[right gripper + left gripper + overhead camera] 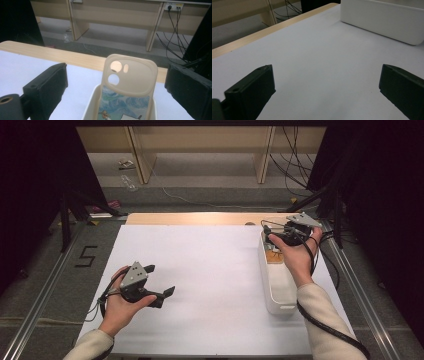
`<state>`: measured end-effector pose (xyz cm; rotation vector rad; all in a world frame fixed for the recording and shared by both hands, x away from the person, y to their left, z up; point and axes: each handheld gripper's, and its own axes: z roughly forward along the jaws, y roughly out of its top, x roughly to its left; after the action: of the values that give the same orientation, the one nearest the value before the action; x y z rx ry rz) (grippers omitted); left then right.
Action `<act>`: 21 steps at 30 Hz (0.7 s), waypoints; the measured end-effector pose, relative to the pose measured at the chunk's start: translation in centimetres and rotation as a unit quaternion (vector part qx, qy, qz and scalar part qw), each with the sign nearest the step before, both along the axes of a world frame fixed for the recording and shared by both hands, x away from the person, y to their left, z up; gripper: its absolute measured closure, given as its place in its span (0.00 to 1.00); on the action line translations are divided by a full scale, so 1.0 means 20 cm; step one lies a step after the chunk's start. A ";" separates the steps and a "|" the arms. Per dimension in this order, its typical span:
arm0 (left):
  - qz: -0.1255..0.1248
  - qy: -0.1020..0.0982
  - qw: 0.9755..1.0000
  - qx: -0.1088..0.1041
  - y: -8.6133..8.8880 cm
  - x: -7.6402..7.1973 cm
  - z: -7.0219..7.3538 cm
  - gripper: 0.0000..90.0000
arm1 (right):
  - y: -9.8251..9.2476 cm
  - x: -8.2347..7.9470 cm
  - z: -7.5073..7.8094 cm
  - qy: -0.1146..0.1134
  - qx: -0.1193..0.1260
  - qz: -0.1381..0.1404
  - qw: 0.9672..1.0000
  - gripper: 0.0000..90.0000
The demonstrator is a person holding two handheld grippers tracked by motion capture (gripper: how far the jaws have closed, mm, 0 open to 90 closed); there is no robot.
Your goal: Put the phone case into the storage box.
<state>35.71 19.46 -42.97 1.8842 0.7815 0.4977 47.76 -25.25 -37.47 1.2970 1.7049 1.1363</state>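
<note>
A long white bin (281,292) lies along the right side of the white table top (210,270). A beige phone case (130,75) with camera cut-outs and a printed picture stands upright in the bin's far end (91,100), and it is seen from above as a tan patch (274,256). My right gripper (281,238) hovers over that end. In the right gripper view its jaws are wide apart (117,72) with the case framed between them, untouched. My left gripper (159,280) is held low over the table's left front, open and empty (325,72), facing the bin (382,20).
A wooden strip (200,218) edges the table's far side. Beyond it are wooden furniture legs (142,155), floor cables (295,165) and a clear bottle (128,182). Metal rails (45,290) flank the table, and a "5" (86,256) is marked on the floor at the left.
</note>
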 end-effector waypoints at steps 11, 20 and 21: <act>0.001 0.001 1.000 0.000 0.00 0.00 0.00 0.00 | -0.03 -0.07 0.01 0.007 0.014 0.024 1.000 0.08; 0.001 0.001 1.000 -0.001 0.00 0.00 0.00 0.00 | -0.03 -0.13 0.01 0.013 0.020 0.046 0.999 0.08; 0.002 0.001 1.000 -0.001 0.00 0.00 0.00 0.00 | -0.02 -0.13 0.01 0.013 0.021 0.049 0.998 0.08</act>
<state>35.74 19.49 -42.99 1.8825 0.7864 0.4969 45.11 -25.74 -37.28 1.2704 1.7904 1.2225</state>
